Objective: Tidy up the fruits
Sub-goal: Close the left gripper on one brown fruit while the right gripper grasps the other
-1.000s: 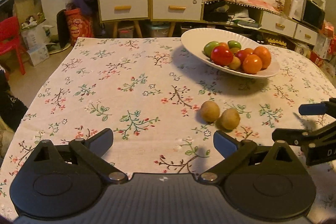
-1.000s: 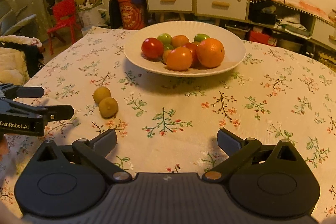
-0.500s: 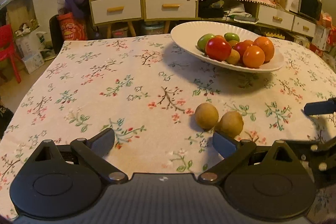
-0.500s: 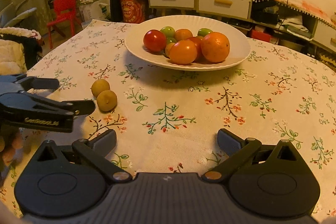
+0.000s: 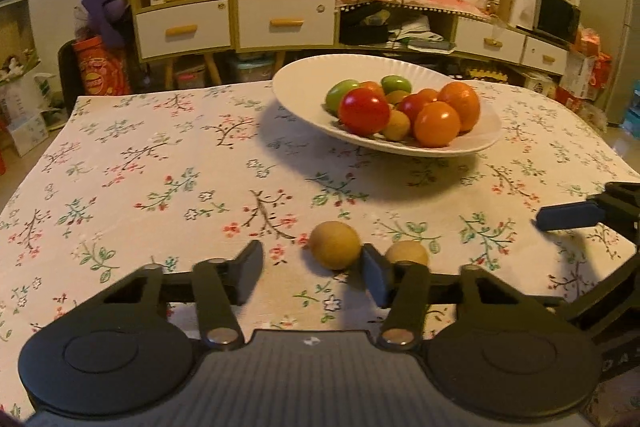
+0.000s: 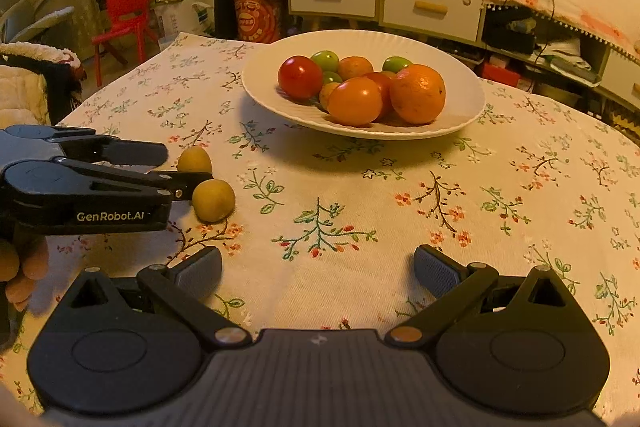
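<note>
Two small tan round fruits lie side by side on the floral tablecloth. In the left wrist view the left fruit (image 5: 335,245) sits just ahead of my open left gripper (image 5: 314,273), near its right finger; the right fruit (image 5: 407,253) is partly hidden behind that finger. In the right wrist view the left gripper (image 6: 188,171) comes in from the left, with the far fruit (image 6: 194,159) between its fingers and the near fruit (image 6: 213,200) just outside. A white plate (image 5: 486,137) holds several red, orange and green fruits. My right gripper (image 6: 318,269) is open and empty.
The plate (image 6: 460,121) stands at the far middle of the table. The table's left edge drops to the floor, with a red chair (image 6: 124,15) beyond. Cabinets and shelves (image 5: 236,23) line the back wall. The right gripper's finger (image 5: 568,217) shows at the right.
My left gripper has moved forward and right towards the two tan fruits, and its jaws have narrowed a little. The right gripper has edged slightly closer to the plate.
</note>
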Available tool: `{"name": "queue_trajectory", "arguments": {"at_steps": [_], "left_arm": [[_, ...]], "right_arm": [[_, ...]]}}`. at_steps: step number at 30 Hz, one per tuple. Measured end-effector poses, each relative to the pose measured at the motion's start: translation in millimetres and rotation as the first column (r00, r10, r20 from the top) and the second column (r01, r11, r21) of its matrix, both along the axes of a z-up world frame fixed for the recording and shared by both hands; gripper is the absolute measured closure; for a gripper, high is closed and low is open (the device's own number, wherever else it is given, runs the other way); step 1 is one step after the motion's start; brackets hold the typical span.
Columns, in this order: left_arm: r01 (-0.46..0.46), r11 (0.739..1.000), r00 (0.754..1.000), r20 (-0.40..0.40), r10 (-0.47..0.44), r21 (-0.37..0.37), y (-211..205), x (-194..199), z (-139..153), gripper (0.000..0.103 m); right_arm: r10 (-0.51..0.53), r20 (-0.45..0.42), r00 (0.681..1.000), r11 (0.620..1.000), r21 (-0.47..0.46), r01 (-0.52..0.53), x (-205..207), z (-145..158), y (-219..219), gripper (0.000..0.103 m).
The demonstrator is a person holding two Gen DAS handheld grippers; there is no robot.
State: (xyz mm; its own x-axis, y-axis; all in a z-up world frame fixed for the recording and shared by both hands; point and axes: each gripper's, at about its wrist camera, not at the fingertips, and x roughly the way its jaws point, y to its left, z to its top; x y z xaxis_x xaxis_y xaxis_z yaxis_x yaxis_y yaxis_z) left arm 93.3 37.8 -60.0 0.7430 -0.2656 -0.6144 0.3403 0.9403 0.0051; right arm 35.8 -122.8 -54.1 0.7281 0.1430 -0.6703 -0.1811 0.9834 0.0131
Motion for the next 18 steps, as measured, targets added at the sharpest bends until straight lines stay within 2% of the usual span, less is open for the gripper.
{"name": "queue_trajectory", "arguments": {"at_steps": [4, 12, 18], "left_arm": [[0.016, 1.0, 1.0, -0.007, -0.016, -0.011, -1, 1, 1, 0.082], [-0.007, 1.0, 0.999, -0.032, 0.006, -0.022, 4, 1, 3, 0.082], [-0.041, 0.999, 0.997, -0.059, 0.04, -0.017, 14, -2, 6, 0.082]], "right_arm": [[-0.001, 0.0, 1.0, 1.0, -0.004, 0.001, 1, -1, 1, 0.0], [0.002, 0.003, 1.0, 1.0, -0.009, -0.002, 3, -1, 4, 0.0], [0.048, 0.015, 0.999, 0.998, -0.032, -0.047, 4, -3, 17, 0.0]]}}
